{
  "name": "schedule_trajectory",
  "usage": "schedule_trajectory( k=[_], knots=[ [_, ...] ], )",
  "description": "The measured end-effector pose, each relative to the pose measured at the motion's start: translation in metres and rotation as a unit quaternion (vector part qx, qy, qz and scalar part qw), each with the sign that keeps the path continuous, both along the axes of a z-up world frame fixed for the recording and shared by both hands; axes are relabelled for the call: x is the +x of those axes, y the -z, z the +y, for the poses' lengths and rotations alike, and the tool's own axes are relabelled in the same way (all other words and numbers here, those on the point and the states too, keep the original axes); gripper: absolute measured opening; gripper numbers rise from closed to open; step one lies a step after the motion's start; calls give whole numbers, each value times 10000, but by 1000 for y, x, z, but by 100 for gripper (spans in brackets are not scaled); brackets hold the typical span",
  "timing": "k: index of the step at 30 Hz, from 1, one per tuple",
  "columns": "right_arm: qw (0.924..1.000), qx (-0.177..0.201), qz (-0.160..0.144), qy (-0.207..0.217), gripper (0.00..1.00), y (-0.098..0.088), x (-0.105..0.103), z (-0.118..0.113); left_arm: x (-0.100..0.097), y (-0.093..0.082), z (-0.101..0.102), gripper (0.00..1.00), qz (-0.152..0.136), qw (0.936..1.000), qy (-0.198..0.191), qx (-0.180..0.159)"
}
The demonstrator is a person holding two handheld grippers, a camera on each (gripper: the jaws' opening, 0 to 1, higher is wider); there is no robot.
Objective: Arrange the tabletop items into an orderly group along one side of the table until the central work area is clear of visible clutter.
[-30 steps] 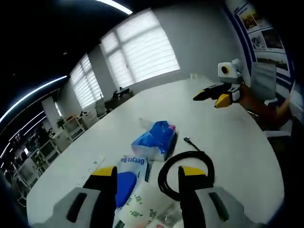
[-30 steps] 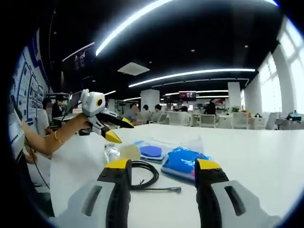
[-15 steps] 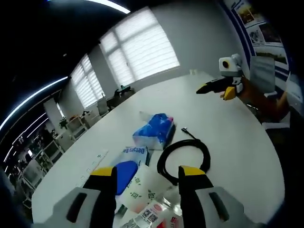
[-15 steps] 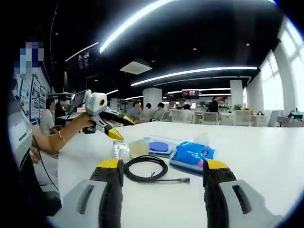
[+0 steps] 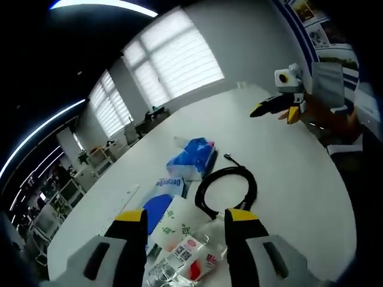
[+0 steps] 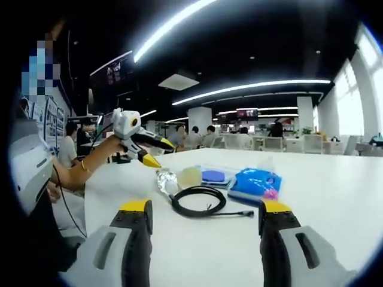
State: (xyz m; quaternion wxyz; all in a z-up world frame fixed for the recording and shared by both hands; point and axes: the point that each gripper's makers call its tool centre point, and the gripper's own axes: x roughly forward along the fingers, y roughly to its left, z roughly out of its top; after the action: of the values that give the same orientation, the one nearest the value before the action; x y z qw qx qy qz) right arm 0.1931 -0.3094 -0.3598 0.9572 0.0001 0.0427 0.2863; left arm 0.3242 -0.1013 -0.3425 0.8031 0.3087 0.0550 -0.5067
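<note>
While both hover | left gripper agape, empty | right gripper agape, empty

A coiled black cable lies flat at frame centre in the left gripper view, its plug end trailing toward the upper right. Just left sits a crumpled blue plastic pack. Below, overlapping white printed sachets and a clear red-labelled packet cluster together.
</note>
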Motion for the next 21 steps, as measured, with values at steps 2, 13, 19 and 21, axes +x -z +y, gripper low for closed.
schedule_trajectory(
  k=[2,13,19,21],
  knots=[
    [10000,49,27,9,76,0,-2,0,-1,0,3,51,0,10000,-18,-3],
    [9999,-86,12,-77,79,6,-17,6,-3,1,11,51,-160,9998,-25,119],
    [9995,-252,-157,-110,94,8,-26,9,-2,7,14,51,-233,9991,-55,351],
    [9993,-354,-76,-65,94,12,-28,7,-4,8,14,51,-287,9988,-64,401]
  ],
)
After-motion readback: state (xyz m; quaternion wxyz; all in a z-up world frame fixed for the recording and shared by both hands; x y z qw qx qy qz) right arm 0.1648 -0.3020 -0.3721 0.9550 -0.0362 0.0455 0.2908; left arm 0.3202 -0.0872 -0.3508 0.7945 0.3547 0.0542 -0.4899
